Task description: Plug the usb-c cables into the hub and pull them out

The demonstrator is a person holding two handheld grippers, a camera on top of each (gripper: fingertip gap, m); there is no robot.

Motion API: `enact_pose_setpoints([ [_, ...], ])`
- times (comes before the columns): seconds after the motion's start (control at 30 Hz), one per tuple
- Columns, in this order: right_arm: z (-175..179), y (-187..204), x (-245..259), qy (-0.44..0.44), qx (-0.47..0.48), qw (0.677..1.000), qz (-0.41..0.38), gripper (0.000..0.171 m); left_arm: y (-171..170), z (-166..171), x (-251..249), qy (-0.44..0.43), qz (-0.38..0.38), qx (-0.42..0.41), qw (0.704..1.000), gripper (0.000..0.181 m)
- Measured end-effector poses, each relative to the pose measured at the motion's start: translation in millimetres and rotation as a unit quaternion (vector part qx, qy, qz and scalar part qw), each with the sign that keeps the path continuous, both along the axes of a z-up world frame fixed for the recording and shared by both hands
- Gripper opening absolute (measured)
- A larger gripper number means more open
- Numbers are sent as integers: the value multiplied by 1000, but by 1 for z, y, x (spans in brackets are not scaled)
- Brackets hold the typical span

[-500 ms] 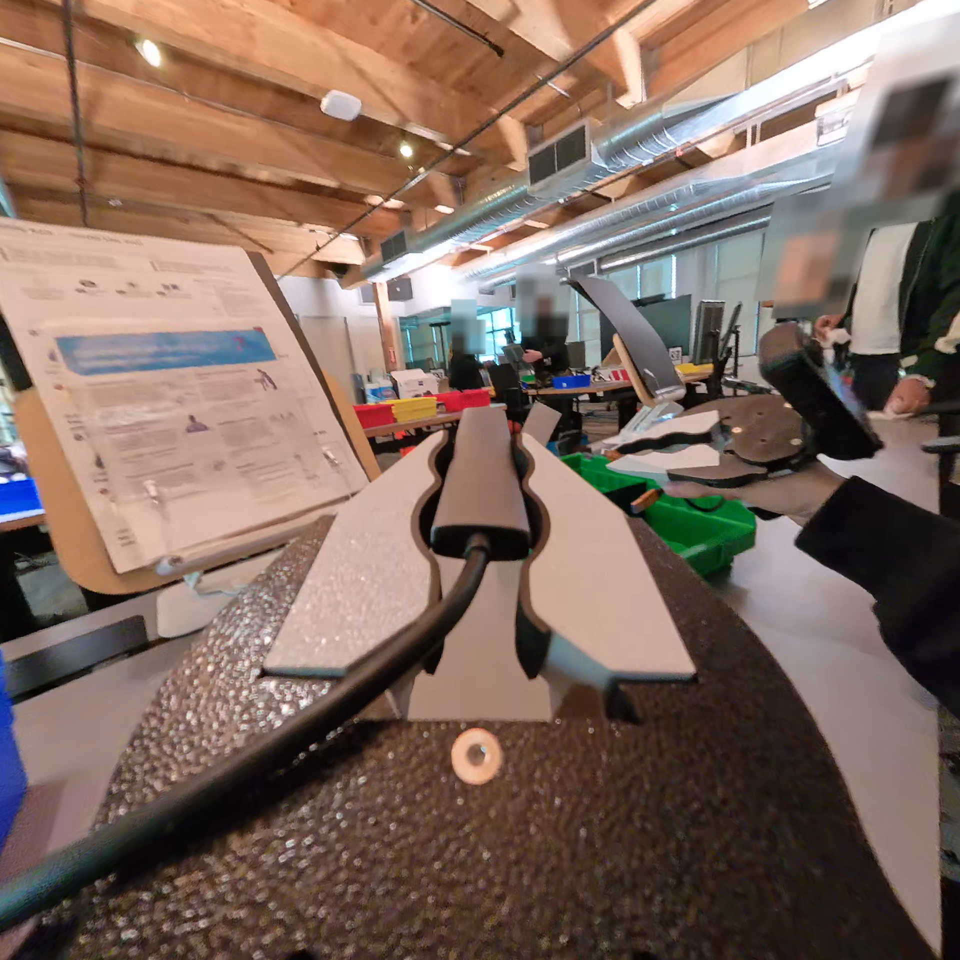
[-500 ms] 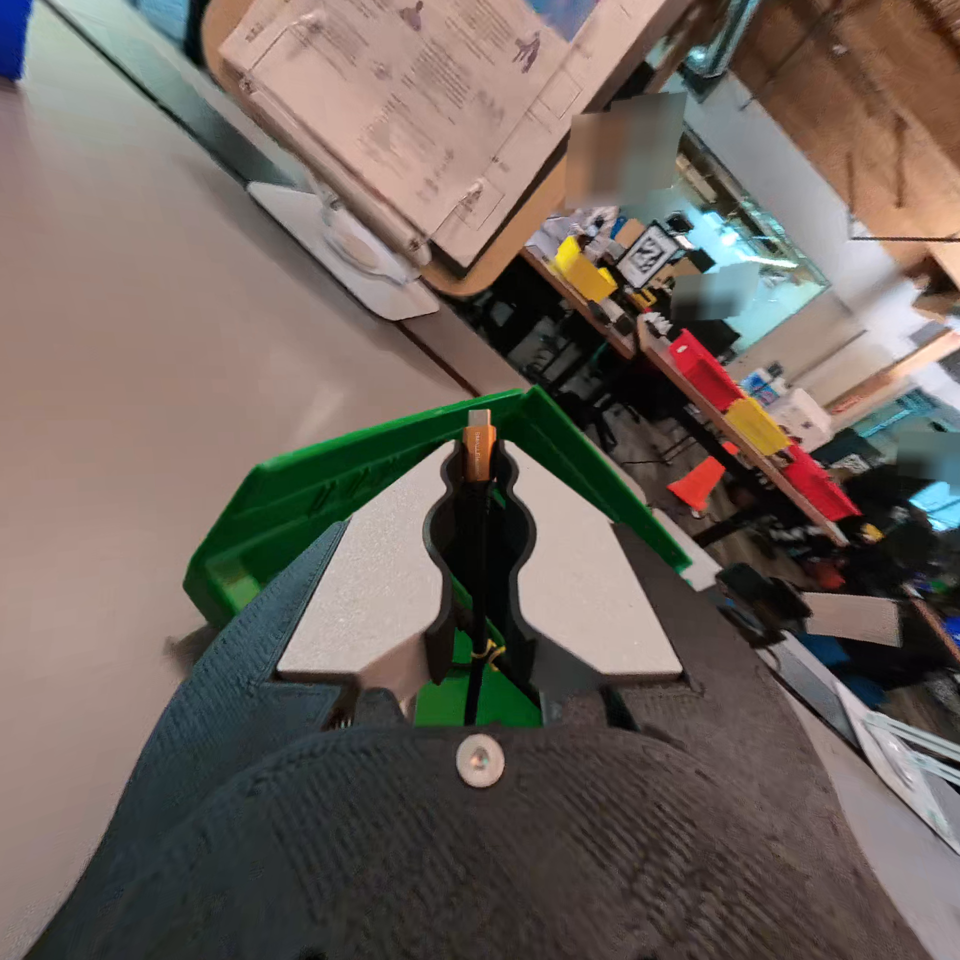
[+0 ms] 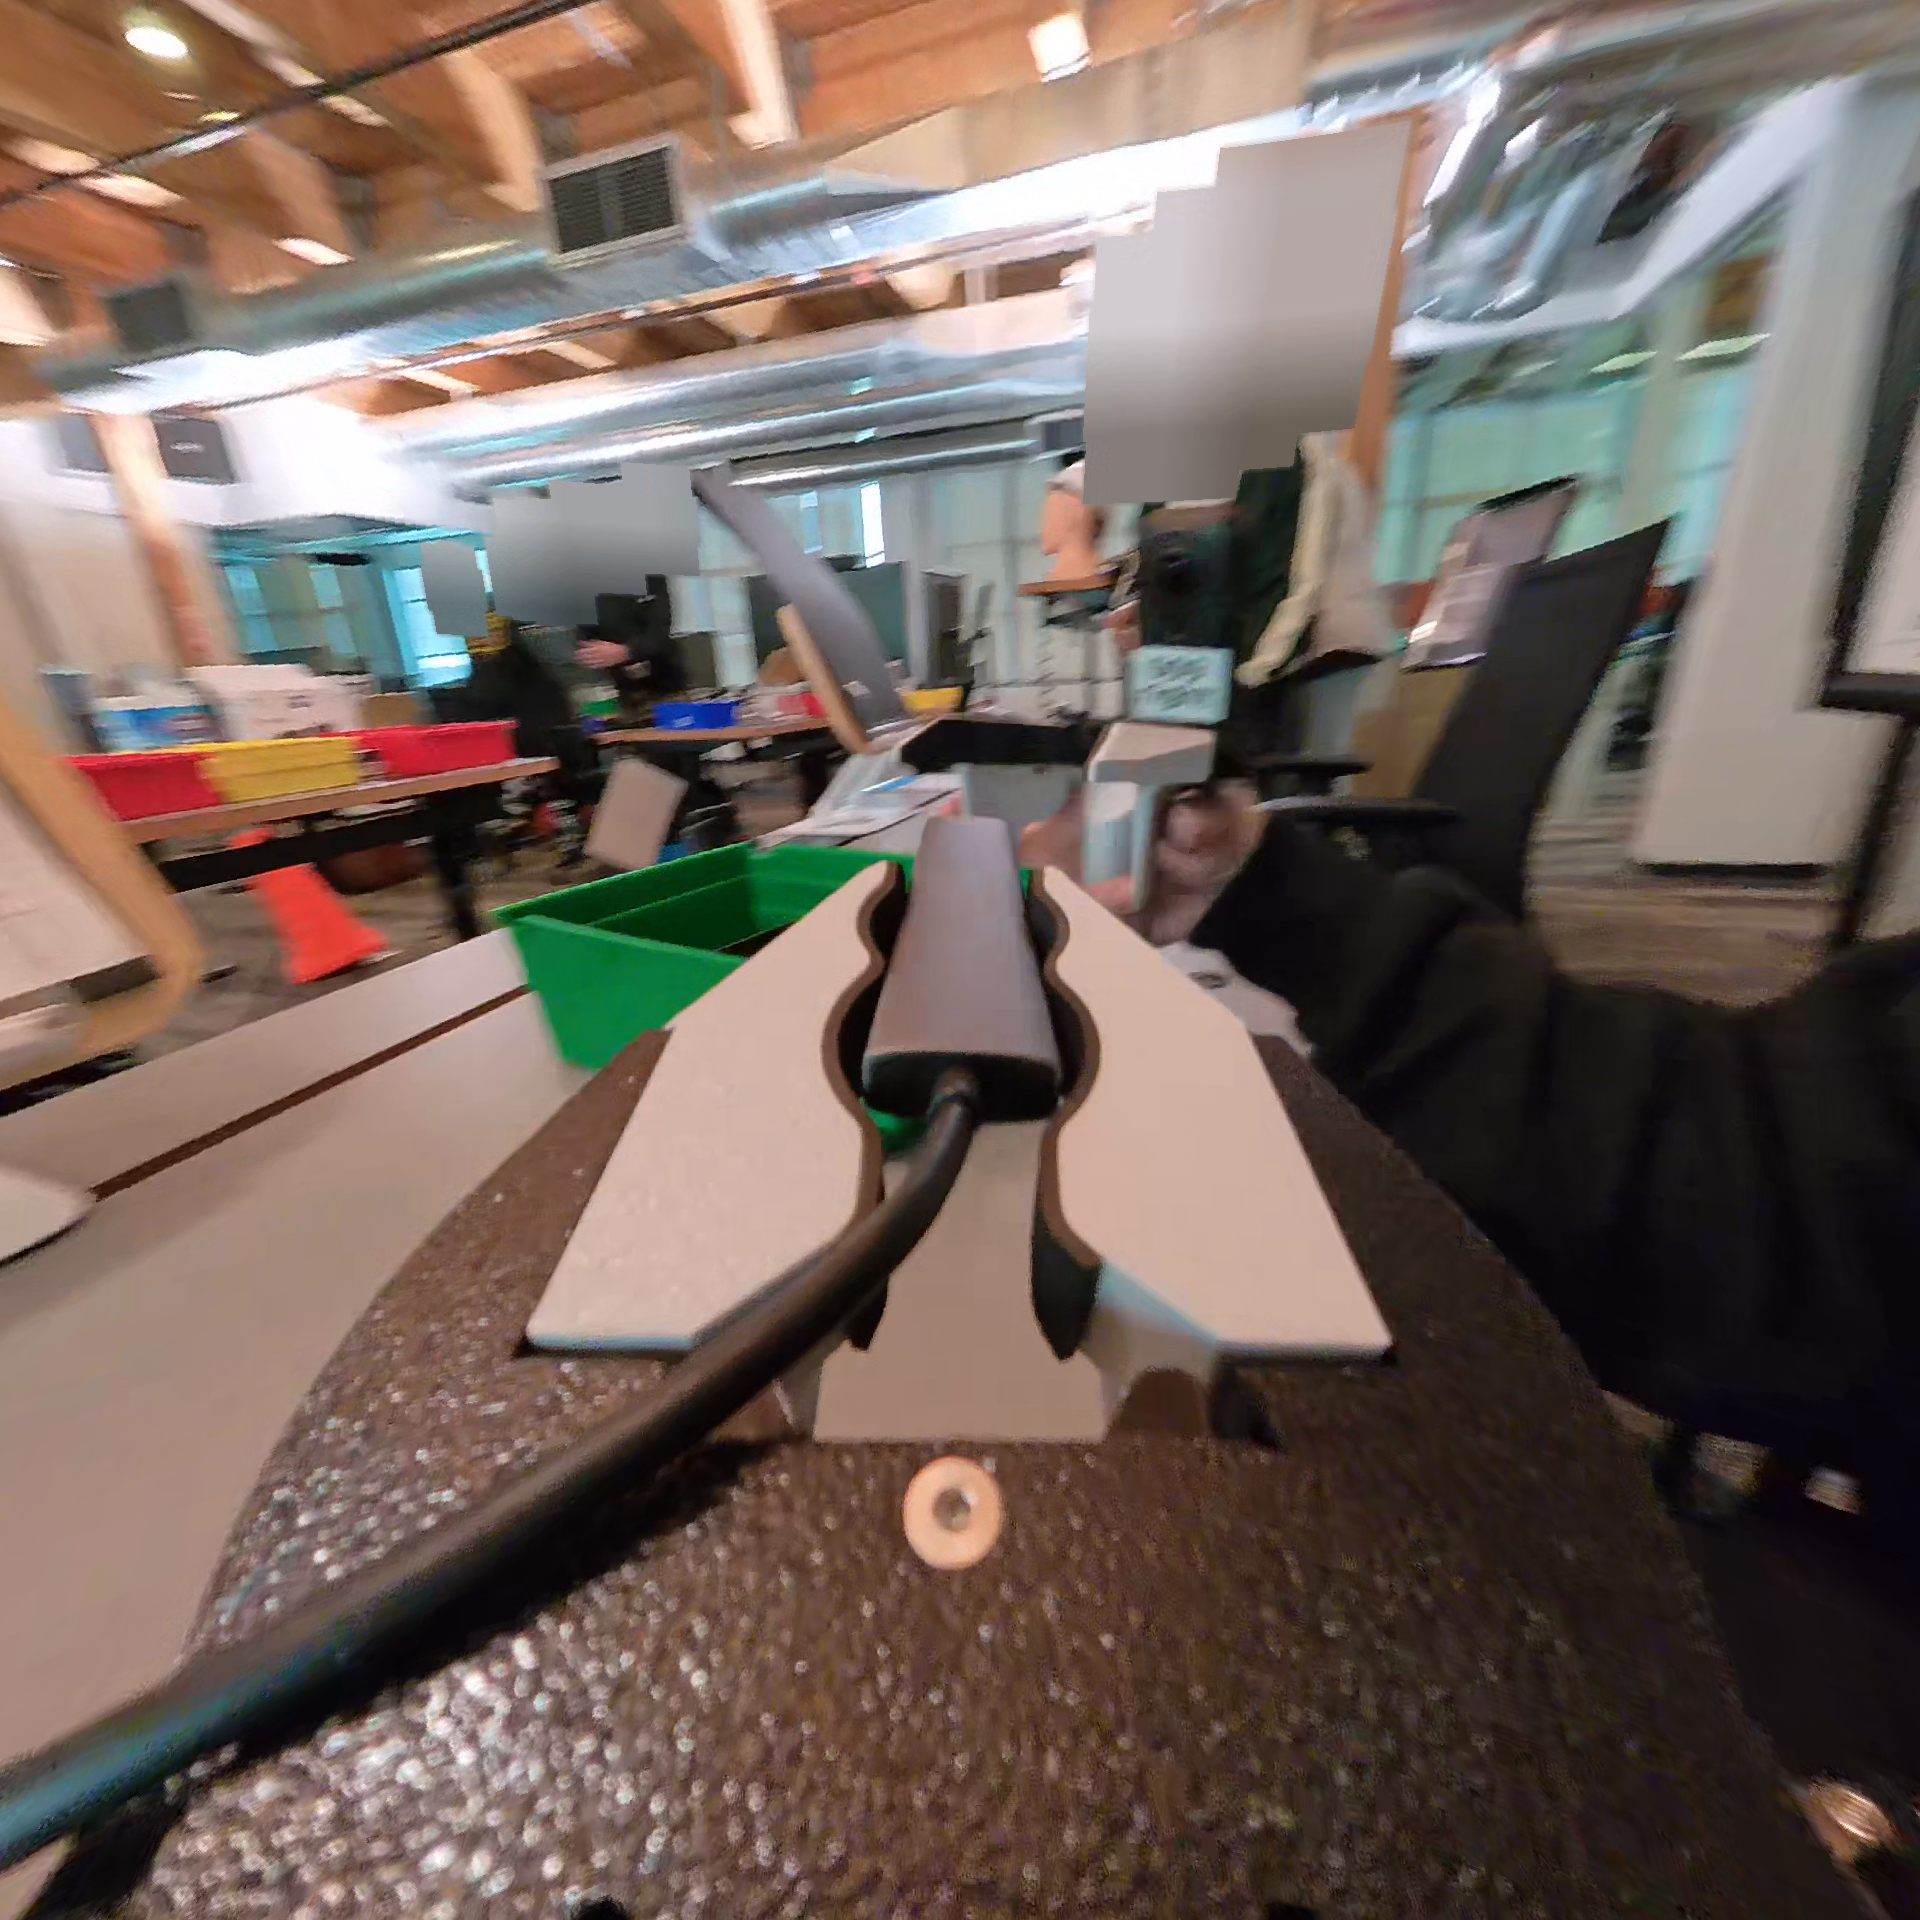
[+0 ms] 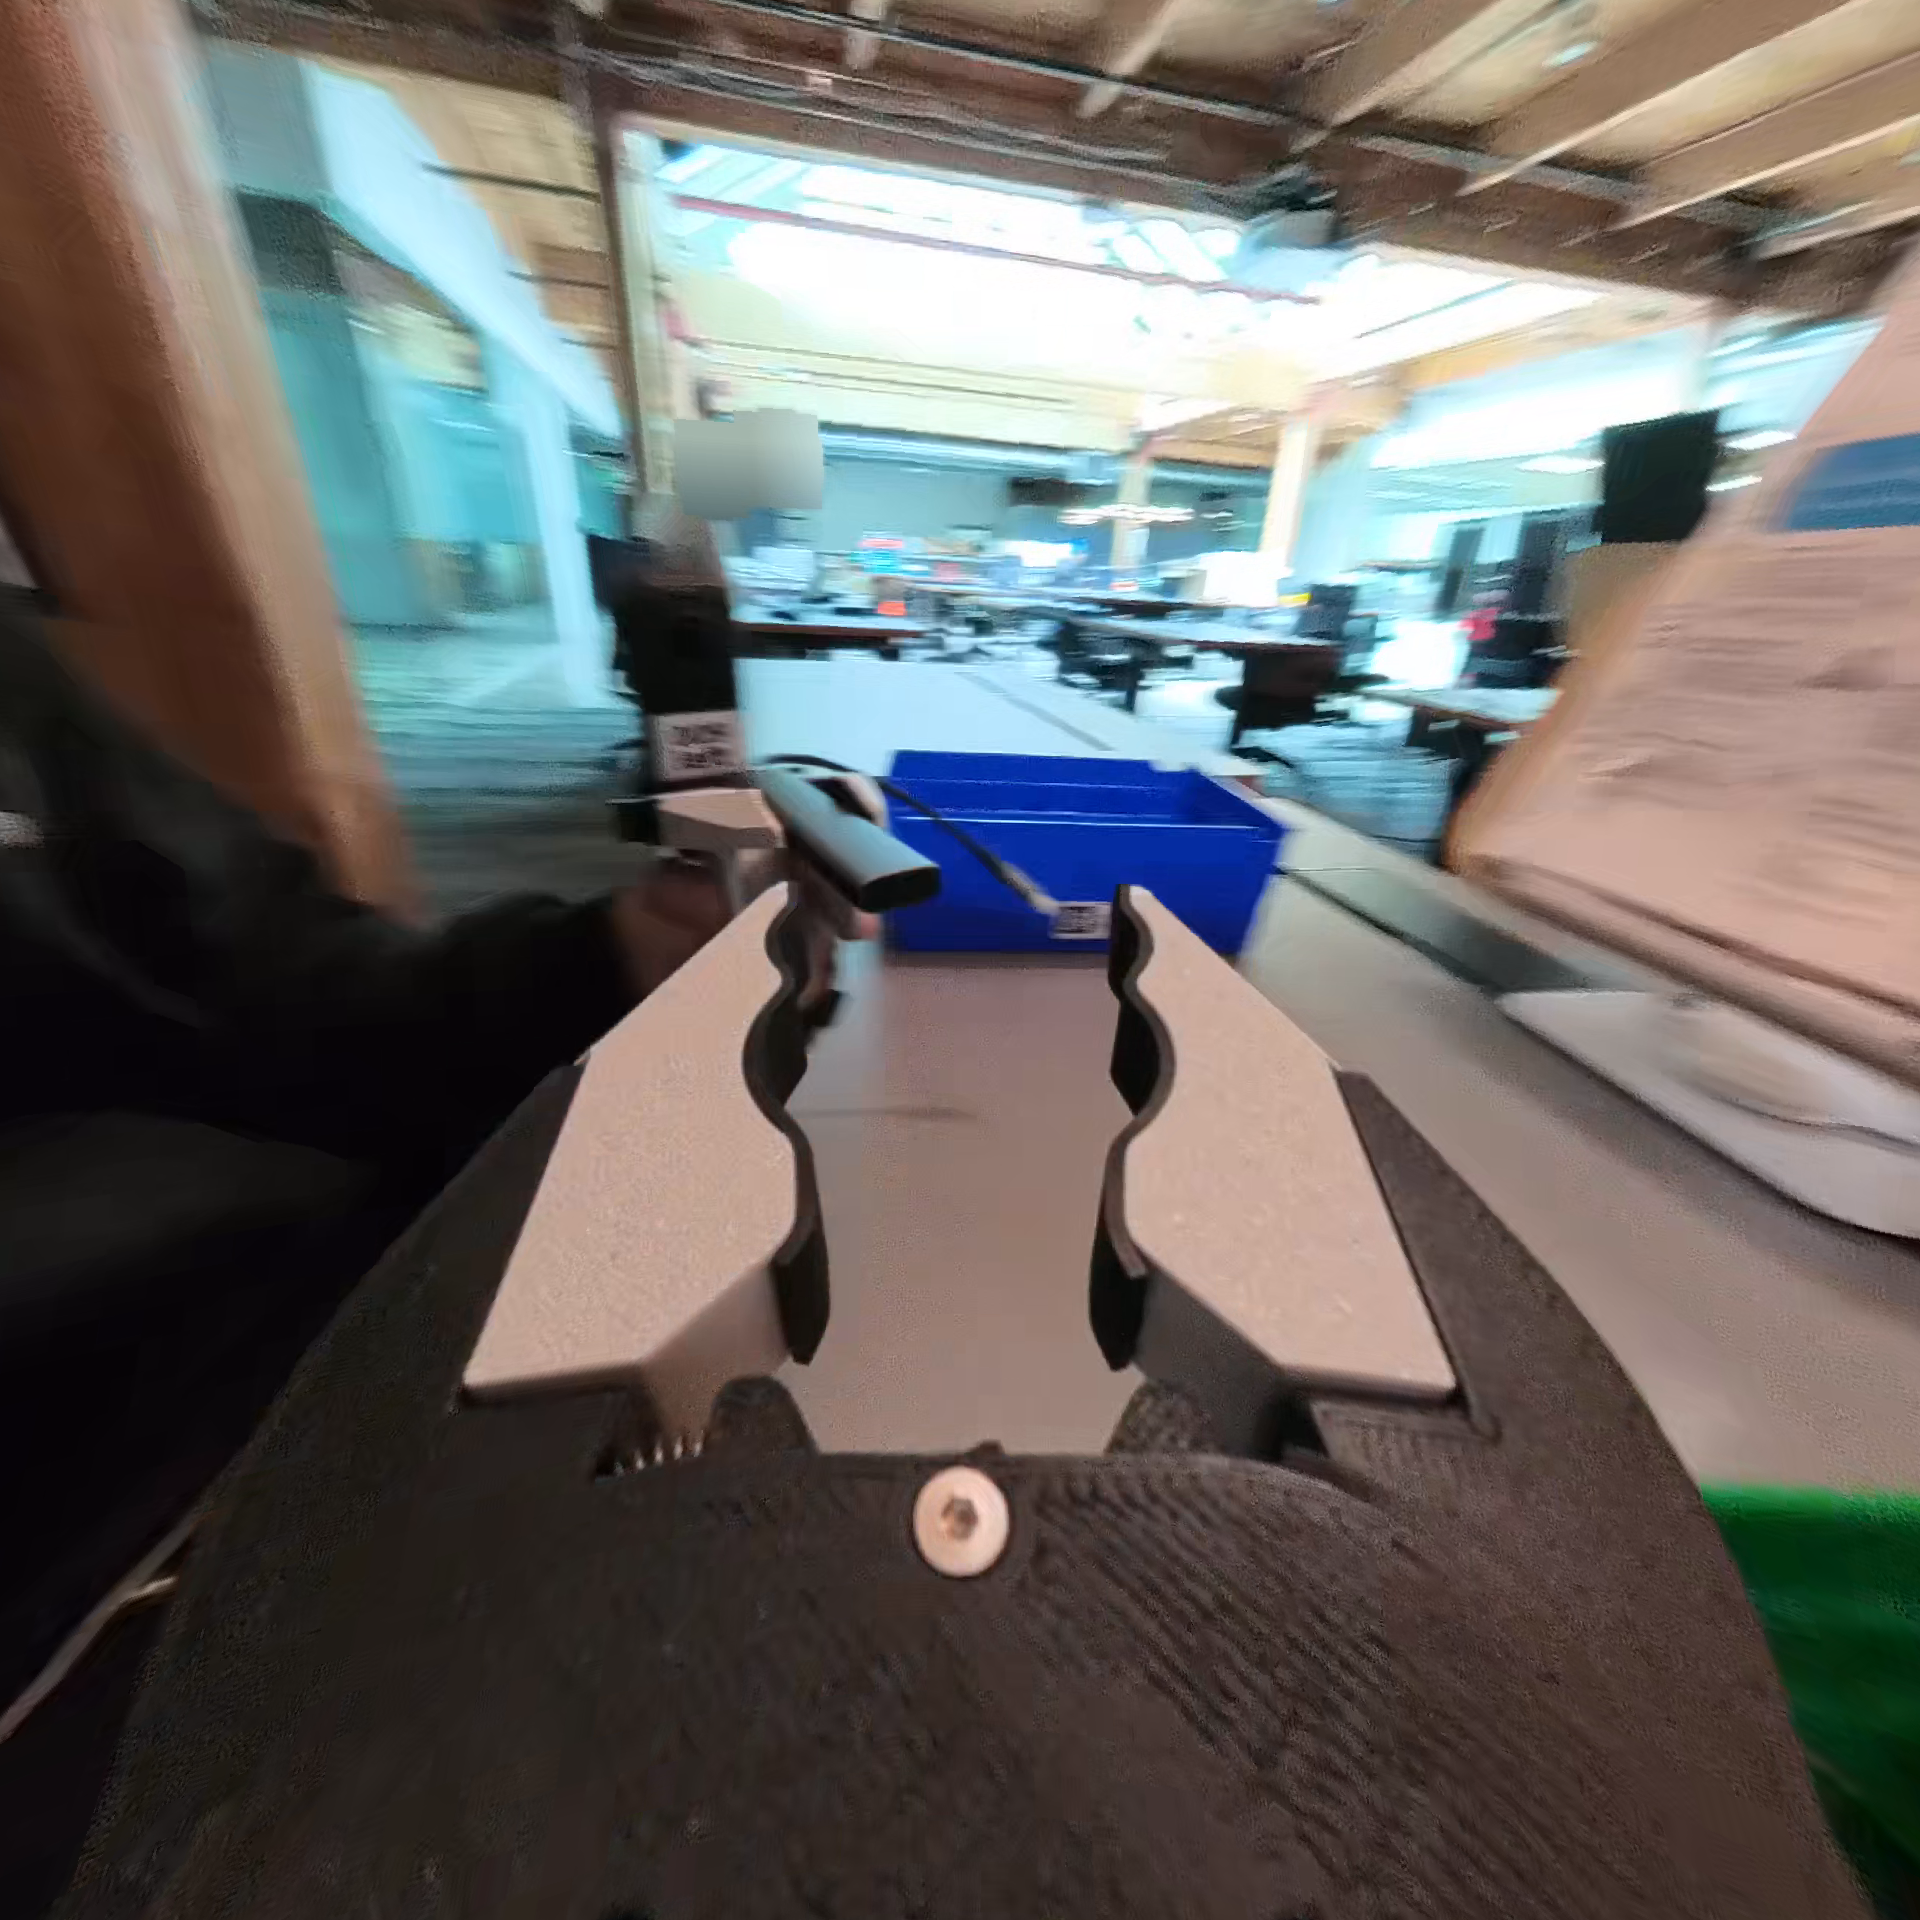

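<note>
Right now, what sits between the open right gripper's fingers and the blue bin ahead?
In the right wrist view, only bare table lies between the right gripper and the blue bin.

The left gripper point(image 3: 961, 894) has its jaws clamped (something between them), while the right gripper point(image 4: 951, 914) gapes empty.

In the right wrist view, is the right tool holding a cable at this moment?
No, the right tool stands open with only bare table between its fingers.
</note>
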State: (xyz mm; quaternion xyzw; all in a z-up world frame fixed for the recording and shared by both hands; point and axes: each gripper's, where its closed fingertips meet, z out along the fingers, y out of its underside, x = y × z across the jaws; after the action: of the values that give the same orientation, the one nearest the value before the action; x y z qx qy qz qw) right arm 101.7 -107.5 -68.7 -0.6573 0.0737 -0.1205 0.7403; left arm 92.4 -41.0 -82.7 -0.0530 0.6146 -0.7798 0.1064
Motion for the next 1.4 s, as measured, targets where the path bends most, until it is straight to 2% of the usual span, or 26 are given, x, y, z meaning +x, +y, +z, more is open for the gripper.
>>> enact_pose_setpoints([
  [0.07,-6,23,-14,20,-14,998,61,63,-2,3,-12,1,-50,-17,999,22],
  [0.17,-20,51,-32,26,-57,990,124,55,-1,0,-20,-5,-77,-15,997,22],
  [0.23,-22,64,-33,23,-65,989,129,53,1,-1,-21,-2,-84,-14,996,21],
  [0.3,-23,74,-35,25,-64,988,139,43,2,-3,-24,2,-98,-14,995,21],
  [0.37,-23,79,-36,14,-68,987,143,26,1,-7,-24,1,-96,-2,995,22],
  [0.57,-25,83,-36,-13,-93,986,139,22,7,-8,-26,-3,-107,-10,994,21],
  [0.63,-21,80,-31,-29,-99,988,110,22,8,-8,-16,5,-76,-23,997,31],
  [0.7,-9,68,-21,-39,-89,993,63,22,10,-15,-5,10,-41,-19,999,59],
  [0.73,-2,58,-11,-45,-82,995,21,22,10,-21,-3,15,-42,-9,999,63],
  [0.83,23,7,26,-65,-68,982,-161,22,9,-33,-7,20,-66,5,998,63],
  [0.93,41,-62,54,-68,-75,930,-352,22,11,-37,-11,19,-90,-13,996,58],
  [1.0,48,-99,64,-58,-82,901,-421,22,14,-38,-12,23,-102,-24,994,55],
  [1.13,42,-146,96,15,-129,876,-464,22,18,-35,-12,37,-116,-43,992,50],
  [1.3,22,-171,147,133,-131,892,-411,23,19,-37,-11,38,-116,-37,992,48],
  [1.4,15,-173,169,163,-117,906,-372,23,22,-37,-10,43,-116,-44,991,45],
])
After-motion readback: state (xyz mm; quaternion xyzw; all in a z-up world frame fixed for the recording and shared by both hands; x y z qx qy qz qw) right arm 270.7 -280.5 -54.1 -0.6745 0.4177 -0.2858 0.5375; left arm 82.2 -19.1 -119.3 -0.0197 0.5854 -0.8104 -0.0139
